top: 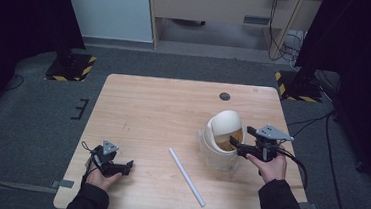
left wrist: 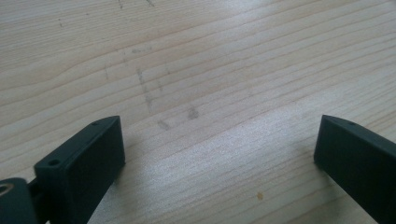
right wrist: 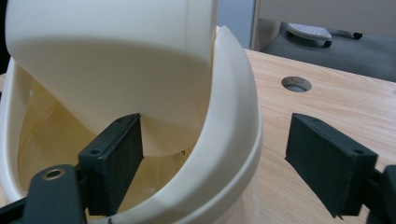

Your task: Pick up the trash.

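Observation:
A cream bin with a domed swing lid stands on the right half of the wooden table. My right gripper is open at the bin's mouth. In the right gripper view one jaw is inside the opening and the other outside, with the bin's curved rim between them and the lid flap tipped inward. My left gripper rests open near the table's front left, over bare wood with nothing between its jaws. A white rod lies diagonally between the two hands.
A round cable hole sits in the table behind the bin, and the same cable hole shows in the right gripper view. Black stands with yellow-striped bases flank the table's far corners. A light wooden desk stands beyond.

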Tool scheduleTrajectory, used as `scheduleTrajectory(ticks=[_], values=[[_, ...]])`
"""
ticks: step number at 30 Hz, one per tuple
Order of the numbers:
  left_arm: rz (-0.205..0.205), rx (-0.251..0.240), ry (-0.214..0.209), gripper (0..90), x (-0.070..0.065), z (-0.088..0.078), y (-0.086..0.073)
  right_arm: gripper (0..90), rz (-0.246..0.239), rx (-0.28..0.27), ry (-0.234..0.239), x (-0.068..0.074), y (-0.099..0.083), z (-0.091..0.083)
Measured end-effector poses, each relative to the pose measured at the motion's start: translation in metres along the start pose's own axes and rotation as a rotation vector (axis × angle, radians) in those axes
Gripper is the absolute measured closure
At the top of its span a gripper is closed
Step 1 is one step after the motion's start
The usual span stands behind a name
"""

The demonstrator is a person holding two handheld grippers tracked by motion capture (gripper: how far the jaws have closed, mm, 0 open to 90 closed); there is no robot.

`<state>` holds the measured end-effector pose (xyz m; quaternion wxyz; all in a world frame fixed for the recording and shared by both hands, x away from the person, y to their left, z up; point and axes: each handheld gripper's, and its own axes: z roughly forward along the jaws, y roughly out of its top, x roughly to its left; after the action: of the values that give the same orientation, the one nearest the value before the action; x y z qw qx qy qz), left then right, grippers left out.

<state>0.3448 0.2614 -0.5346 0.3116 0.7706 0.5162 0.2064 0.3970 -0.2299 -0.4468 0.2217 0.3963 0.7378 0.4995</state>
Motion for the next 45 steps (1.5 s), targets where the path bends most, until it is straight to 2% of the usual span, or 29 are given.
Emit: scheduleTrajectory(ticks=[3, 5, 7, 10, 12, 14, 15, 17, 20, 24, 27, 33, 37, 41, 45], values=[[0.005, 0.008, -0.005, 6.1, 0.0, -0.002, 0.002, 20.6, -0.003, -0.013, 0.001, -0.001, 0.001, -0.004], [0.001, 0.016, -0.006, 14.9, 0.0, -0.004, 0.003, 20.9, -0.001, -0.033, -0.004, -0.002, 0.002, -0.012], [-0.012, 0.015, -0.008, 16.2, 0.0, -0.006, 0.004, 21.0, -0.002, -0.041, -0.004, -0.003, 0.002, -0.015], [-0.018, -0.02, -0.002, 19.4, -0.002, -0.011, 0.007, 21.4, 0.015, -0.064, -0.011, -0.007, 0.001, -0.024], [-0.025, -0.066, -0.015, 22.2, -0.009, -0.016, 0.011, 21.3, 0.023, -0.073, -0.028, -0.011, -0.001, -0.033], [-0.023, -0.08, -0.021, 22.9, -0.012, -0.017, 0.013, 20.6, 0.033, -0.088, -0.029, -0.014, -0.003, -0.036], [-0.022, -0.095, -0.03, 24.0, -0.016, -0.018, 0.014, 21.4, 0.045, -0.091, -0.031, -0.015, -0.004, -0.039], [-0.02, -0.111, -0.039, 25.9, -0.023, -0.019, 0.018, 21.6, 0.037, -0.086, -0.052, -0.019, -0.007, -0.043], [-0.006, -0.132, -0.054, 28.1, -0.033, -0.02, 0.024, 21.2, 0.06, -0.097, -0.063, -0.023, -0.011, -0.049], [0.012, -0.143, -0.078, 32.3, -0.051, -0.019, 0.031, 20.8, 0.07, -0.095, -0.096, -0.031, -0.019, -0.056], [0.008, -0.145, -0.102, 34.4, -0.065, -0.015, 0.036, 20.7, 0.085, -0.089, -0.111, -0.035, -0.024, -0.058], [0.003, -0.129, -0.146, 37.6, -0.101, 0.001, 0.046, 20.7, 0.078, -0.062, -0.133, -0.039, -0.031, -0.057], [-0.006, -0.114, -0.152, 40.4, -0.121, 0.015, 0.05, 20.7, 0.067, -0.04, -0.14, -0.041, -0.035, -0.055], [-0.009, -0.1, -0.15, 41.1, -0.135, 0.026, 0.054, 20.7, 0.065, -0.03, -0.143, -0.042, -0.037, -0.055], [-0.038, -0.098, -0.147, 39.8, -0.142, 0.032, 0.06, 20.7, 0.065, -0.027, -0.142, -0.042, -0.038, -0.054]])
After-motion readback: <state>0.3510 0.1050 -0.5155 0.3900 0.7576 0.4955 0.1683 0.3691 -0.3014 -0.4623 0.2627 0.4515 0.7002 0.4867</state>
